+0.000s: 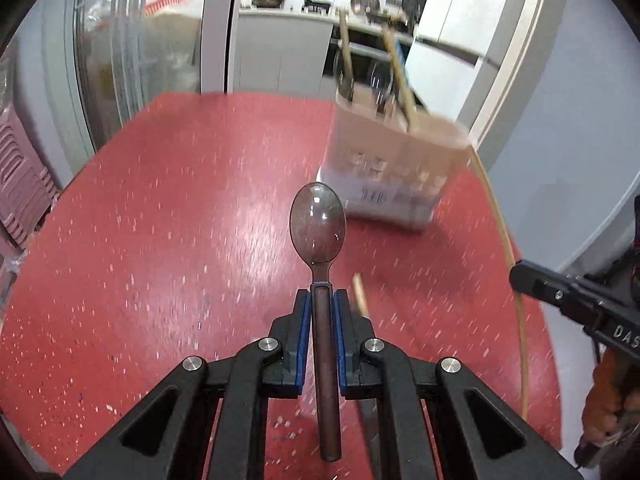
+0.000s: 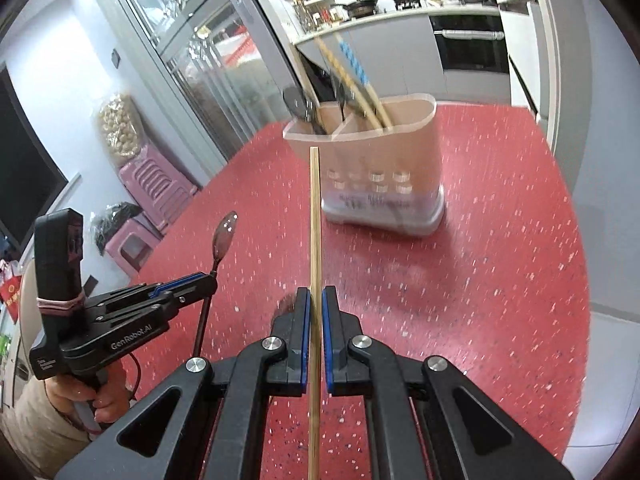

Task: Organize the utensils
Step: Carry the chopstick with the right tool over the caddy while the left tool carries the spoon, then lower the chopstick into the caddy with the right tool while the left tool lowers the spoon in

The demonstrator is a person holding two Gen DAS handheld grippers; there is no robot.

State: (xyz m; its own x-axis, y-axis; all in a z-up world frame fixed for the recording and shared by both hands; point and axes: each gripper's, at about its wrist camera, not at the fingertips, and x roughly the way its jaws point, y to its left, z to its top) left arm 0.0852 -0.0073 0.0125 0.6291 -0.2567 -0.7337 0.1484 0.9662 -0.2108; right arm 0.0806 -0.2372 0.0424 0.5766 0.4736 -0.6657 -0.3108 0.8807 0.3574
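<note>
**Both grippers loaded above the red table, utensil holder ahead**

Pose: the left gripper (image 1: 321, 300) is angled downward over the red speckled tabletop (image 1: 160, 220). In the right wrist view the same tool sits at lower left, gripped at its black pistol handle by the person's hand (image 2: 100, 396), a beige sleeve behind it. The right gripper (image 2: 316, 300) also tilts down toward the table, with the holder directly beyond its tips.

Grip state: the left jaws are clenched on the straight, round handle of a translucent smoky-brown plastic spoon (image 1: 318, 228); the blue pads press both sides, and the oval bowl projects forward, concave side up. The right jaws are drawn nearly together, pinching a slim, square-section pale wooden chopstick (image 2: 315, 208) that runs straight out past the fingertips.

Task items: the beige plastic utensil holder (image 2: 400, 152), oval, divided into compartments and with a white slotted base, stands on the tabletop well ahead of both tools. It holds dark spoons in one compartment and patterned chopsticks in another. Both held utensils are clear of the table surface.

Surfaces: the tabletop is glossy, flecked with white chips; the gripper bodies are matte black with metal pivots.
</note>
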